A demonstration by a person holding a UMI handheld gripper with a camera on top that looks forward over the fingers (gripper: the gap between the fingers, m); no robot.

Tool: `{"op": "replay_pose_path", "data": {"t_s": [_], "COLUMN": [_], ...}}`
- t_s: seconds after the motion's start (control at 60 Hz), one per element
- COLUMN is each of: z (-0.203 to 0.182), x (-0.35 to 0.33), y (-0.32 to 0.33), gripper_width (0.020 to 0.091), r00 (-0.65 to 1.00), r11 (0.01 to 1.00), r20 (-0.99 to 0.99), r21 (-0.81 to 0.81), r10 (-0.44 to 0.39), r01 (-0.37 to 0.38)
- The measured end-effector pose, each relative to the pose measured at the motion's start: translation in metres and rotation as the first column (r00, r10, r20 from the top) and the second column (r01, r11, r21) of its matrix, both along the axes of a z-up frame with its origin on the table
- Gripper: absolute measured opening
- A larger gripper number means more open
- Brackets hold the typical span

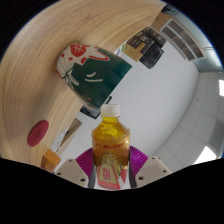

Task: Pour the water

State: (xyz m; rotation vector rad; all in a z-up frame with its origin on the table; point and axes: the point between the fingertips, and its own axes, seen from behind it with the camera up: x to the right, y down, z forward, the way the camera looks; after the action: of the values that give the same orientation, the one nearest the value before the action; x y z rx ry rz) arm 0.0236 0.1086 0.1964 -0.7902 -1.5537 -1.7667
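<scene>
The gripper [110, 172] holds a small bottle [110, 150] between its two fingers. The purple pads [85, 160] press on both sides of the bottle, so the fingers are closed only as far as the width of the bottle allows. The bottle stands upright in the grip. It has a white cap [111, 110], a yellow-orange liquid inside and a label in red and yellow.

Just beyond the bottle, a green and white cup [95, 72] with red drawing on it is on the wooden table [35, 70]; it appears tilted in this wide view. To the left of the bottle, near the fingers, a small red round thing [38, 131] lies on the wood. Farther away, beyond the cup, a dark device [147, 48] sits near a white surface [175, 110].
</scene>
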Motion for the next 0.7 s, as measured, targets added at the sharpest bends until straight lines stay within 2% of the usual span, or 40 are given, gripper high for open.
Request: {"op": "replay_pose_path", "data": {"t_s": [0.233,0.3,0.367,0.383,0.433,0.5,0.517,0.533,0.55,0.583,0.633,0.667,0.683,0.7], "z": [0.004,0.015,0.024,0.041,0.047,0.048,0.045,0.025,0.039,0.029,0.009,-0.019,-0.042,-0.048], "x": [-0.001,0.004,0.01,0.011,0.019,0.031,0.034,0.043,0.04,0.047,0.051,0.054,0.052,0.056], "y": [0.01,0.007,0.01,0.011,0.012,0.013,0.014,0.007,0.015,0.015,0.02,0.014,0.019,0.022], "gripper_width": [0.0474,0.0474,0.0473,0.0474,0.0478,0.0475,0.0474,0.0477,0.0476,0.0475,0.0474,0.0474,0.0474,0.0473], "r00": [1.0,0.99,0.924,0.904,0.764,0.479,0.394,0.27,0.217,0.026,-0.23,-0.417,-0.503,-0.554], "r11": [1.0,1.0,1.0,1.0,1.0,0.999,0.999,0.997,0.999,0.999,0.997,0.997,0.996,0.993], "r20": [-0.016,-0.138,-0.381,-0.427,-0.645,-0.877,-0.918,-0.96,-0.975,-0.999,-0.973,-0.908,-0.862,-0.826], "r21": [-0.011,0.018,0.024,0.011,0.016,0.029,0.029,0.069,0.042,0.034,-0.017,-0.012,-0.025,-0.059], "r10": [0.006,0.016,0.024,0.023,0.026,0.036,0.035,0.071,0.047,0.035,-0.033,-0.044,-0.066,-0.105], "r01": [-0.006,-0.014,-0.016,-0.02,-0.021,-0.022,-0.021,-0.015,-0.026,-0.024,-0.071,-0.079,-0.087,-0.101]}}
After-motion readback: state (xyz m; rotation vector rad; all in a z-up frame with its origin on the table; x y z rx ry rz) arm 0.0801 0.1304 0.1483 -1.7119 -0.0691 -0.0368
